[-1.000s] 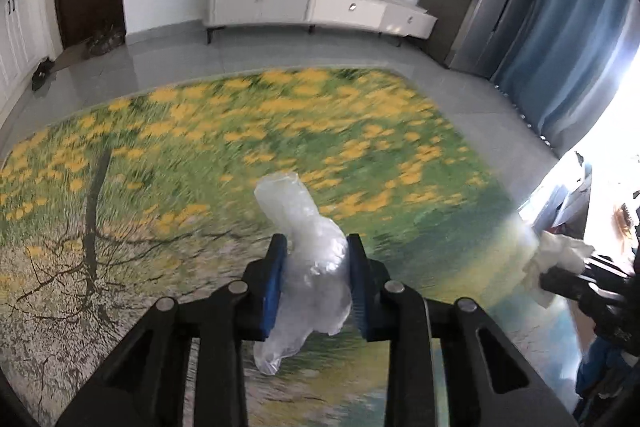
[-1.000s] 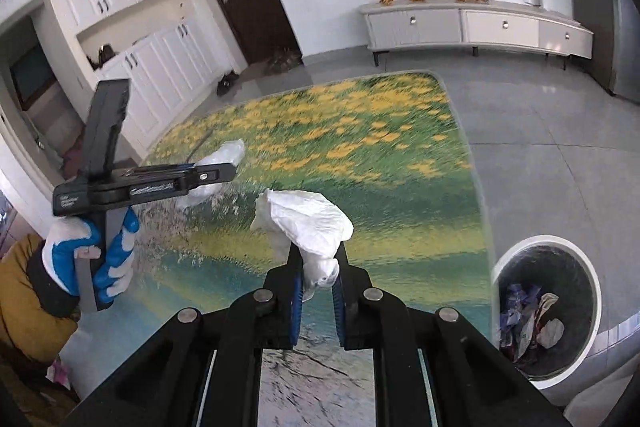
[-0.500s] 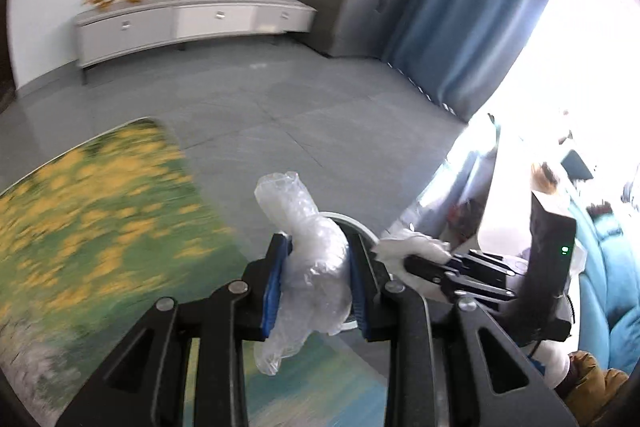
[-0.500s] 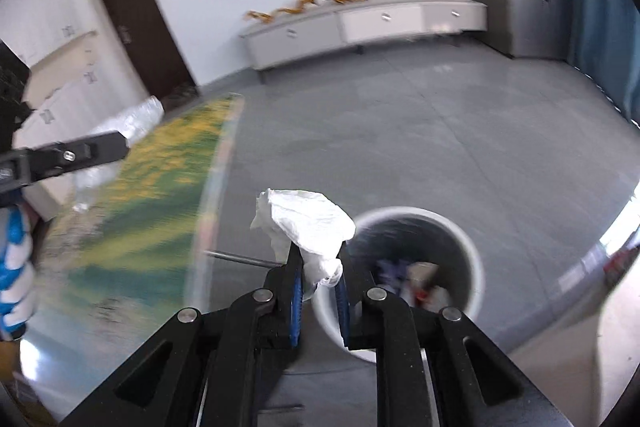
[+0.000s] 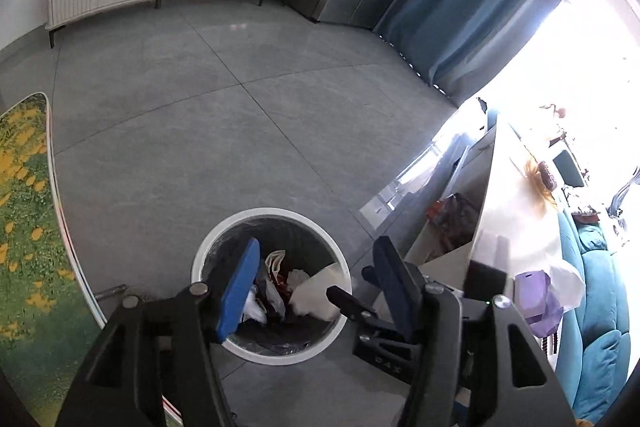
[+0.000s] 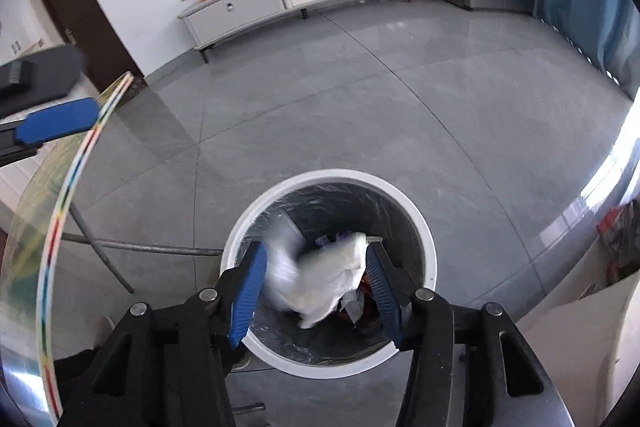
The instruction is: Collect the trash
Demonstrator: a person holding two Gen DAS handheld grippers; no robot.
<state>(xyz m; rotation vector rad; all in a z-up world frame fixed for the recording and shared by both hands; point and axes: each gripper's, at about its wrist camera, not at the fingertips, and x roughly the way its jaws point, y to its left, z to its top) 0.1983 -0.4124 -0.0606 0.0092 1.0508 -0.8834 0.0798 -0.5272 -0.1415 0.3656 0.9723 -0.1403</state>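
Your left gripper [image 5: 316,283] has its jaws opening, spread wide above the white trash bin [image 5: 208,247], and nothing sits between its blue pads [image 5: 236,291]. Your right gripper [image 6: 316,287] is also opening over the same bin. A crumpled white paper [image 6: 324,279], blurred, is between its pads, and its right edge seems to touch the right pad [image 6: 380,287]; the left pad stands apart from it. More trash [image 5: 280,287] lies inside the bin, on the grey floor [image 5: 200,127].
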